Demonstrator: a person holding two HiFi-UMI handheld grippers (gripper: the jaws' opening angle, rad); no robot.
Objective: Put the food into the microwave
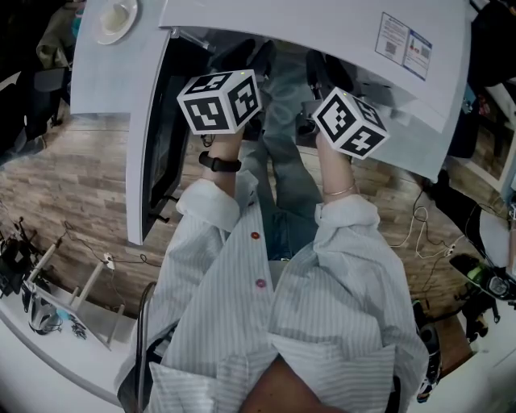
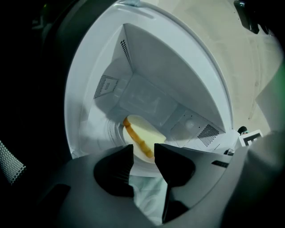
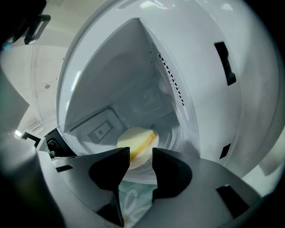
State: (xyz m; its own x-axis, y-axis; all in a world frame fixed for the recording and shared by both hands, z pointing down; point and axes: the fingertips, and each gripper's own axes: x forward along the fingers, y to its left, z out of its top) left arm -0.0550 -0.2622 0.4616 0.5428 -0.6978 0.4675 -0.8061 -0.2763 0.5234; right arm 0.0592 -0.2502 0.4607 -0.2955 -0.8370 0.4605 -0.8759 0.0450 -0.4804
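The white microwave (image 1: 322,36) stands with its door (image 1: 149,153) swung open to the left. Both grippers reach into its cavity; in the head view only their marker cubes (image 1: 219,101) (image 1: 349,123) show. Inside, a pale yellow slice of food with an orange crust (image 2: 140,131) (image 3: 136,139) lies on a white plate (image 2: 143,169) (image 3: 141,173) over the ridged turntable (image 2: 104,129). My left gripper (image 2: 143,153) and my right gripper (image 3: 141,156) each have their jaws shut on the plate's near rim, from opposite sides. I cannot see whether the plate rests on the turntable.
A white dish (image 1: 117,18) sits on top of the microwave, and a sticker (image 1: 403,44) is on its top right. Cavity walls with vent holes (image 3: 171,82) close in on both sides. Cables (image 1: 419,226) trail over the wooden floor; a work surface with tools (image 1: 40,314) lies lower left.
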